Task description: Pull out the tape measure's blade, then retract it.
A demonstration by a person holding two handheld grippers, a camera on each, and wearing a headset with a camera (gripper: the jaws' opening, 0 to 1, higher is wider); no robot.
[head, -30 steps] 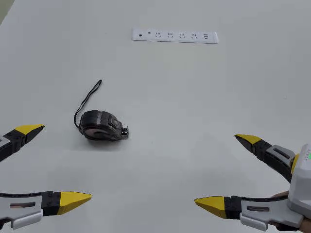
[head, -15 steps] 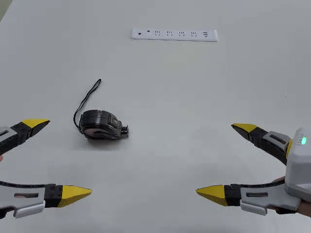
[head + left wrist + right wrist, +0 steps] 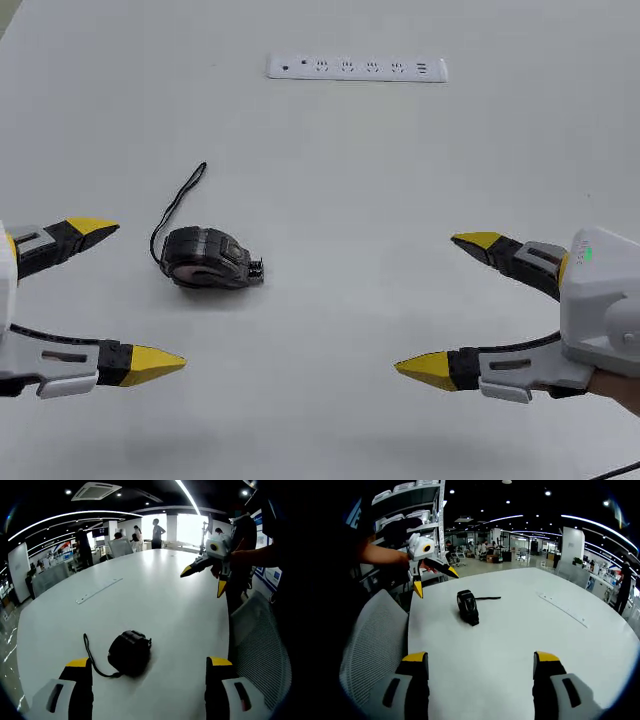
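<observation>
Here, a rounded black tape measure (image 3: 205, 258) lies untouched on the white table (image 3: 330, 180), toward its near edge. The yellow-tipped left gripper (image 3: 145, 293) and right gripper (image 3: 427, 302) hover, jaws wide open, empty. Approach step, I judge: next, pin the case and pinch the blade hook (image 3: 257, 268).

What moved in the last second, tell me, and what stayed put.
Both grippers moved forward over the table: the left gripper edged toward the tape measure, and the right gripper drew inward too. Both stand open, nothing gripped. The tape measure, blade in, and the power strip lie as before.
</observation>
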